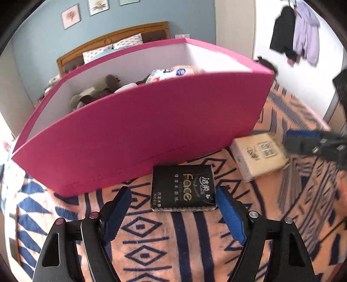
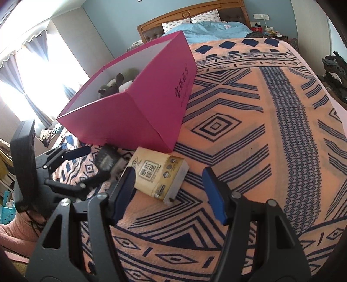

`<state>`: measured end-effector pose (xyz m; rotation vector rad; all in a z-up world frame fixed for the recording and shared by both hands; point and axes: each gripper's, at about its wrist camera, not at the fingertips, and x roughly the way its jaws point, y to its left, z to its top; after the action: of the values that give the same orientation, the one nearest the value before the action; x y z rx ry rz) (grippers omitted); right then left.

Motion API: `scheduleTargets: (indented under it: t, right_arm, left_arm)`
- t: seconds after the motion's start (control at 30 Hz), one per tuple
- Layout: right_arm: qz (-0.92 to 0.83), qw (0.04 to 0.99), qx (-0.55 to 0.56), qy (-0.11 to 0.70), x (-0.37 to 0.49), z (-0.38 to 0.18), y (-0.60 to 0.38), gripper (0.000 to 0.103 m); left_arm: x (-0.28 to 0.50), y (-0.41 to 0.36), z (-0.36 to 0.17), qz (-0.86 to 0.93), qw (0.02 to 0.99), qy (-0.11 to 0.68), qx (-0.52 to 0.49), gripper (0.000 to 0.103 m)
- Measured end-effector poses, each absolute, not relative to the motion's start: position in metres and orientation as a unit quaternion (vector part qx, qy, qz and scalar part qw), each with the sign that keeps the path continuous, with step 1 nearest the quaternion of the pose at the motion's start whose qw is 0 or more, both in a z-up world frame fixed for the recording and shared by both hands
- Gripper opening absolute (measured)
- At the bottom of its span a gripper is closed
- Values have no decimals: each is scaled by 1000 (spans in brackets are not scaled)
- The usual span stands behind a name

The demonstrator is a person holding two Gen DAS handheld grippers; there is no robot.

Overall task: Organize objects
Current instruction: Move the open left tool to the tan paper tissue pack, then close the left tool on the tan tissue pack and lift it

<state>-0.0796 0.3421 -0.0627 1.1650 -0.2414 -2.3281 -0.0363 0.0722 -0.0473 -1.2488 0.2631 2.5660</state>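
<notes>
Bedroom walls in pale blue stood behind a wide bed, and an orange blanket (image 2: 249, 112) with dark blue diamond patterns covered the mattress where all the work took place. On this blanket sat a big pink box (image 1: 151, 130), open at the top, with white inner walls; inside it lay a grey-brown plush toy (image 1: 95, 93) and some colourful packets (image 1: 167, 73). Just in front of the box's long side, a black tissue pack (image 1: 184, 188) lay flat on the blanket, apart from the box by a narrow strip of cloth. The left gripper (image 1: 173, 214) was spread wide, its two blue pads on either side of the near end of this pack; whether the right-side pad touched the pack's corner could not be told, and the left-side pad clearly stood apart from it. It had hold of nothing. To the right of the black pack, near the box's corner, lay a beige tissue pack (image 2: 159, 176), turned at an angle. The right gripper (image 2: 169, 184) was also opened wide and empty. Its left pad was just beside the near corner of the beige pack, perhaps touching, and its right pad stood well apart from it. In the left wrist view, the right gripper appeared blurred at the beige pack's far side. A wooden headboard (image 2: 195, 13) and two spotted pillows (image 2: 190, 21) were at the far end of the bed.
</notes>
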Motion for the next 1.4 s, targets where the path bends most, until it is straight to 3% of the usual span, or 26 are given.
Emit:
scheduleTargets:
  t: [0.13, 0.4, 0.6, 0.77, 0.87, 1.03, 1.4]
  right_arm:
    - [-856, 264, 435, -88, -83, -67, 338, 65]
    - [-853, 266, 439, -96, -84, -71, 335, 65]
    - [-853, 266, 437, -103, -84, -71, 339, 63]
    - [-850, 271, 439, -106, -85, -72, 338, 56]
    - [-849, 271, 442, -107, -86, -73, 337, 55]
    - [-844, 270, 450, -112, -88, -77, 337, 41]
    - [-843, 269, 451, -115, -86, -78, 336, 40]
  left_arm:
    - [-27, 82, -35, 883, 197, 68, -421, 80]
    - [-31, 120, -34, 864, 253, 74, -429, 55]
    - [-40, 124, -40, 852, 274, 61, -443, 45]
    - [-44, 130, -43, 847, 281, 57, -448, 44]
    - [-46, 131, -48, 841, 285, 50, -456, 39]
    - [-51, 131, -54, 832, 294, 30, -470, 34]
    - [-51, 126, -55, 825, 308, 4, -474, 33]
